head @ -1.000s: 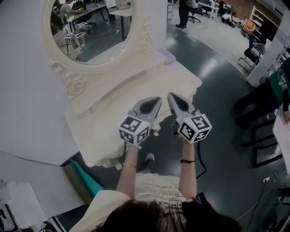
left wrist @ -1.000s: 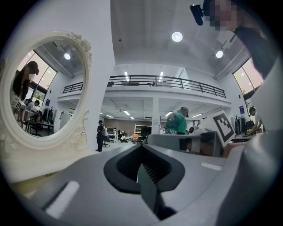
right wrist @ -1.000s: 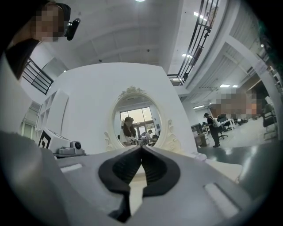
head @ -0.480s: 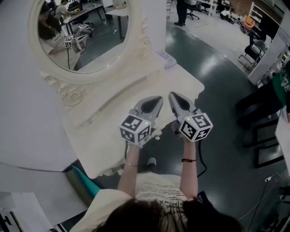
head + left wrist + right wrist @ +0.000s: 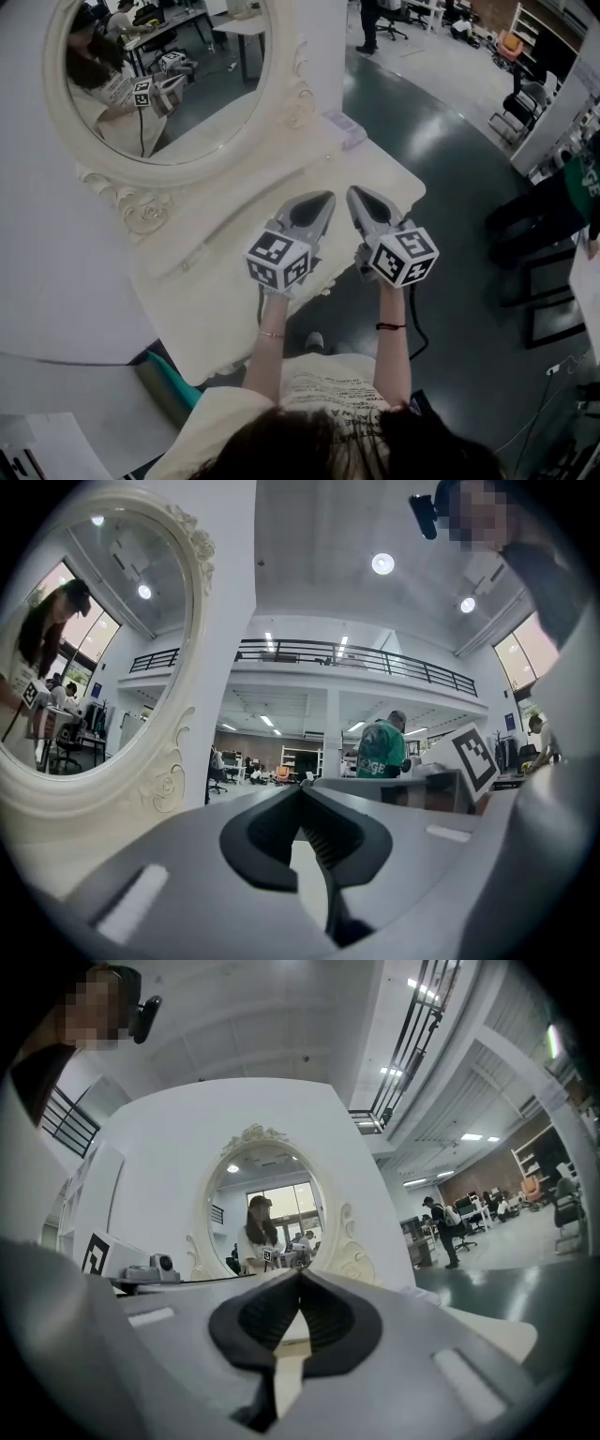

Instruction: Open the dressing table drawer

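The cream dressing table with its oval mirror stands in front of me. Its drawer front is hidden below the top's front edge. My left gripper and right gripper hover side by side, pointing level over the table's front right part. Both are shut with nothing between the jaws. The left gripper has the mirror's carved frame to its left in the left gripper view. In the right gripper view the right gripper points at the mirror.
A small lilac box lies at the table's back right corner. A teal thing leans by the table's near left side. To the right a person in green stands next to a black chair frame. Dark floor lies beyond.
Both grippers have moved forward together, farther over the tabletop and nearer the mirror. They stay shut and side by side.
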Tool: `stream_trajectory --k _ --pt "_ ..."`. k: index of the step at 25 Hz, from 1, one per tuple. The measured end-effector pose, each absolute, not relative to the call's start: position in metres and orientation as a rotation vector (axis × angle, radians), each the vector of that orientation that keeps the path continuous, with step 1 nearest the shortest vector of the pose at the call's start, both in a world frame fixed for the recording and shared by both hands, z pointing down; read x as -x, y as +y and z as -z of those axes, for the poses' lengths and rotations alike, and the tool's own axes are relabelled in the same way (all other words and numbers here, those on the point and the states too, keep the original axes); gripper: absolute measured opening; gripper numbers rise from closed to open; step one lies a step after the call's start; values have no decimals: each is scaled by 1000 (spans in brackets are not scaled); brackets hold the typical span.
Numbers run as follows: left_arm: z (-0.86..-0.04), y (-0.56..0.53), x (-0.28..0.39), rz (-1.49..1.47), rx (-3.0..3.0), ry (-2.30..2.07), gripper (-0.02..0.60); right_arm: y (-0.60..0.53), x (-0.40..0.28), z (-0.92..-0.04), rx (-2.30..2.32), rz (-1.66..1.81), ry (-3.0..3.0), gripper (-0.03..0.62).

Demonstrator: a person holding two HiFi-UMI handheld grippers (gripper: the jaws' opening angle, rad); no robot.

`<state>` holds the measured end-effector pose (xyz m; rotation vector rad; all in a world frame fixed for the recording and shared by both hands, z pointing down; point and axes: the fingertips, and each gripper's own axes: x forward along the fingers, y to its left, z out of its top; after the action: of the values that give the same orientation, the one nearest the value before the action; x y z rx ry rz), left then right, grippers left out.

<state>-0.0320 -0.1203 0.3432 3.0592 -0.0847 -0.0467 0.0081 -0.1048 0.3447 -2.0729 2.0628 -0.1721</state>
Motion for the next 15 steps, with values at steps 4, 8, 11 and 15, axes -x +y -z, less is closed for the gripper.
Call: stream_trajectory --k 4,8,11,15 --pt "-352 -131 26 27 -3047 -83 -2 -116 -17 -353 2080 203 2055 3" --pt "-357 -141 18 11 -3041 -102 -2 -126 -28 -360 2078 226 2055 3" --pt "-364 -149 9 -6 -3029 -137 -2 -136 -37 -366 2058 251 2080 3" --pt "-367 -161 -9 -12 -3016 -199 -2 -150 -55 -369 2016 273 2130 3"
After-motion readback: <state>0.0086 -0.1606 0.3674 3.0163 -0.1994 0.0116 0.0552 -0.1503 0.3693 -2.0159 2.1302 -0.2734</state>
